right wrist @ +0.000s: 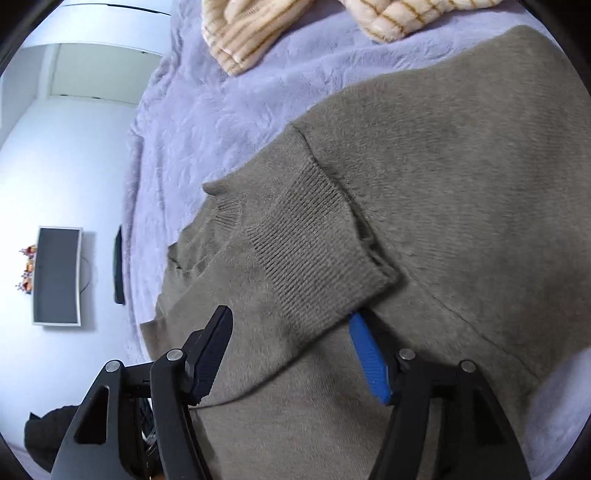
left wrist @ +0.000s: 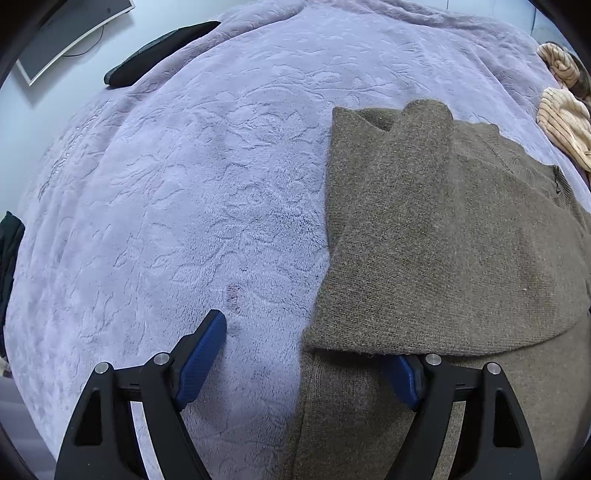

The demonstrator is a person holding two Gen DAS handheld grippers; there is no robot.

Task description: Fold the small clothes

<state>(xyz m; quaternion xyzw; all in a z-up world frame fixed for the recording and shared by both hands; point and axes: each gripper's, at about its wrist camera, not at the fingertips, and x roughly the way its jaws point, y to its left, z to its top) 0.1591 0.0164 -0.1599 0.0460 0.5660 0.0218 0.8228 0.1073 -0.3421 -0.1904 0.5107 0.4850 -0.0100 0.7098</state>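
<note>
while both tongs point down at the bed, this is how things lie:
left tongs (left wrist: pixel 306 343): spread wide — my left blue pad (left wrist: pixel 201 356) sits over bare blanket, and the other pad is partly tucked under the lower edge of a folded flap; nothing is pinched that i can see.
right tongs (right wrist: pixel 295 345): jaws apart, straddling the ribbed cuff (right wrist: pixel 314 243); the cuff's edge lies between the pads, but i cannot tell if either pad touches it.
sweater (left wrist: pixel 443 240): olive-brown knit, lying flat just ahead and to the right of my left tongs, with one layer folded over the body.
sleeve: laid across the sweater's body right in front of my right tongs.
blanket (left wrist: pixel 184 184): lilac plush with an embossed pattern — it fills everything left of and beyond the left tongs.
striped cloth (right wrist: pixel 243 33): cream with tan stripes, bunched well beyond the sweater.
monitor (right wrist: pixel 57 275): far off past the bed's edge, left of my right tongs.
</note>
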